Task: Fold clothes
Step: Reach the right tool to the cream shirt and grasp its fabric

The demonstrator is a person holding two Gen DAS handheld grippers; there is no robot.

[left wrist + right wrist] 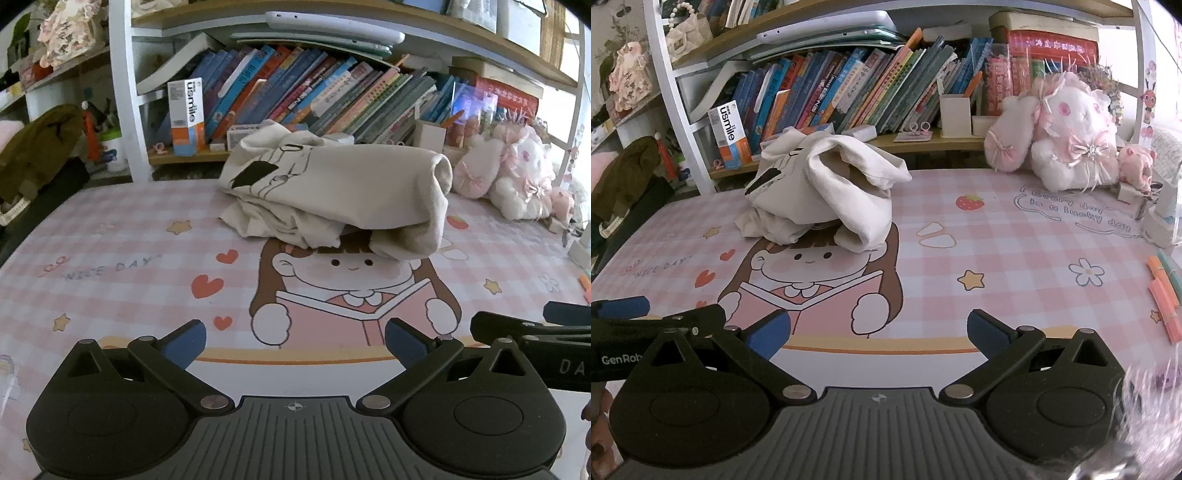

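A cream-coloured garment (332, 192) with a black print lies crumpled in a heap at the far middle of the pink checked desk mat (129, 258). It also shows in the right wrist view (827, 192), left of centre. My left gripper (295, 341) is open and empty, low over the mat's near edge, well short of the garment. My right gripper (879, 332) is open and empty too, beside the left one. The right gripper's finger shows at the right edge of the left wrist view (532, 332). The left gripper's finger shows at the left edge of the right wrist view (624, 308).
A white bookshelf (125, 110) full of books stands behind the mat. A pink-white plush toy (1067, 140) sits at the back right. Coloured pens (1163, 291) lie at the right edge. A usmile box (729, 133) stands at the back left. A brown bag (33, 147) is left.
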